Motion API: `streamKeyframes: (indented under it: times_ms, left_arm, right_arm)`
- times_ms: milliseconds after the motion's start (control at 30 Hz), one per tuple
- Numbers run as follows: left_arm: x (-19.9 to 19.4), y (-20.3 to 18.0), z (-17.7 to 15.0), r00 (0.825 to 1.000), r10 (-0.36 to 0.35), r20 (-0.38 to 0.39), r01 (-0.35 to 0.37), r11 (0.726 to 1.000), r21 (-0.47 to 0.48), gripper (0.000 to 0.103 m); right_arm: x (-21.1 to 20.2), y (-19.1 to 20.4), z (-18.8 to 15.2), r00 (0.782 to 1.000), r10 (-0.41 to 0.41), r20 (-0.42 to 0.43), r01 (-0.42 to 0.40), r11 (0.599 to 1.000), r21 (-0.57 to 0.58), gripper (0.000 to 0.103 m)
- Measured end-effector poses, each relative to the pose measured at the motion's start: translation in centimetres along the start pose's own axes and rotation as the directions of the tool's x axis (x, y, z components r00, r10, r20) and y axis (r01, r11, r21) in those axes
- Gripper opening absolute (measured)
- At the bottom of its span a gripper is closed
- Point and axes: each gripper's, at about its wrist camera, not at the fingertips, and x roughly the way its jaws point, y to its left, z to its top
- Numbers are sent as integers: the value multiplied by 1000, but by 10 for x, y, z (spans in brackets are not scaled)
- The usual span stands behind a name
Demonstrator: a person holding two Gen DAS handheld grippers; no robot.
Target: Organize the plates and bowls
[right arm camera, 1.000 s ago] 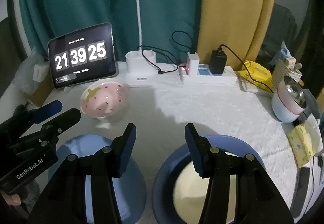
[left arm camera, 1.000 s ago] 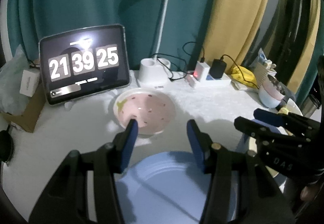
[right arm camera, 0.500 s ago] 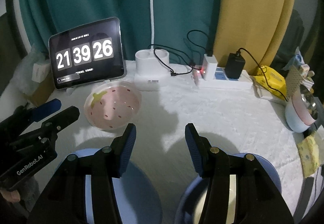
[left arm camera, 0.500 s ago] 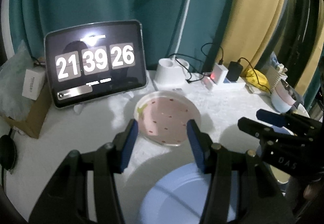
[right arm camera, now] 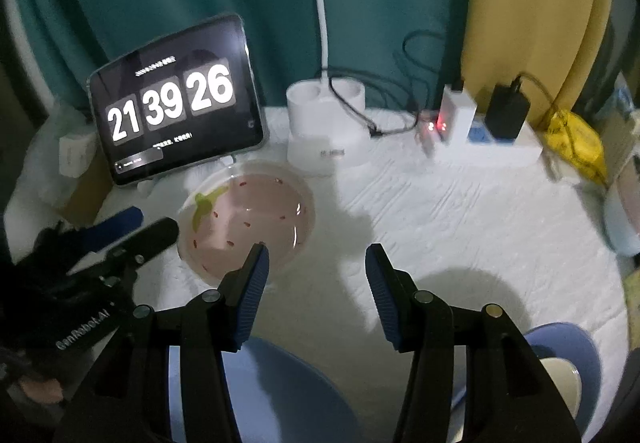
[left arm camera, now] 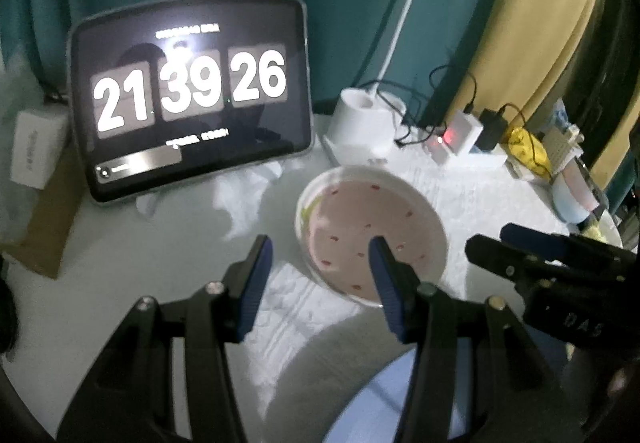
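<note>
A pink strawberry-patterned bowl (left arm camera: 360,227) stands on the white cloth in front of the tablet. My left gripper (left arm camera: 320,259) hovers open over its near-left rim, nothing between the fingers. In the right wrist view the same bowl (right arm camera: 244,219) lies left of centre, and my right gripper (right arm camera: 316,259) is open above bare cloth at its near-right edge. Each gripper shows in the other's view: the right gripper (left arm camera: 490,237) and the left gripper (right arm camera: 154,221). A light blue plate (right arm camera: 280,391) sits near the front edge, and a second blue plate (right arm camera: 576,343) holds a cream bowl (right arm camera: 560,383).
A tablet (right arm camera: 172,107) showing a clock leans at the back left. Along the back are a white lamp base (right arm camera: 324,123), a power strip (right arm camera: 484,147) with cables and a yellow packet (right arm camera: 576,143). A pink and blue bowl (right arm camera: 620,219) stands at the right edge.
Both grippers have moved forward and down toward the pink bowl, which looks larger. The blue plates have slid toward the bottom of both views. Both stay open as before.
</note>
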Motion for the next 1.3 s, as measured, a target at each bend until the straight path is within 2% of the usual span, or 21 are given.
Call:
streamKeyframes:
  times_ms: [100, 367, 567, 700, 833, 933, 1067, 1300]
  left_arm:
    - [11, 4, 1, 1000, -9, -25, 9, 1000, -8, 51]
    - [29, 13, 1, 998, -33, -56, 32, 999, -17, 50]
    - [41, 13, 0, 995, -56, -79, 56, 998, -6, 40]
    - [42, 14, 1, 994, -76, -83, 75, 997, -6, 38]
    - [46, 11, 0, 991, -93, -93, 93, 996, 2, 28]
    - [47, 11, 0, 990, -102, -94, 102, 995, 0, 27]
    - [48, 10, 0, 990, -102, -93, 103, 995, 2, 25]
    - [43, 9, -1, 993, -101, -66, 101, 995, 9, 25]
  right_arm:
    - [13, 1, 4, 999, 10, -47, -7, 998, 60, 53]
    - [43, 8, 11, 994, -12, -105, 23, 994, 106, 53]
    - [69, 10, 9, 986, -35, -162, 57, 990, 131, 53]
    - [77, 6, 8, 986, -2, -165, 32, 984, 177, 53]
    - [88, 2, 4, 984, 22, -178, 16, 977, 212, 53]
    - [90, 5, 2, 987, 26, -158, 8, 978, 208, 48]
    - [90, 13, 1, 989, 47, -140, -22, 984, 177, 26]
    - [88, 20, 2, 993, 23, -113, -6, 989, 146, 26]
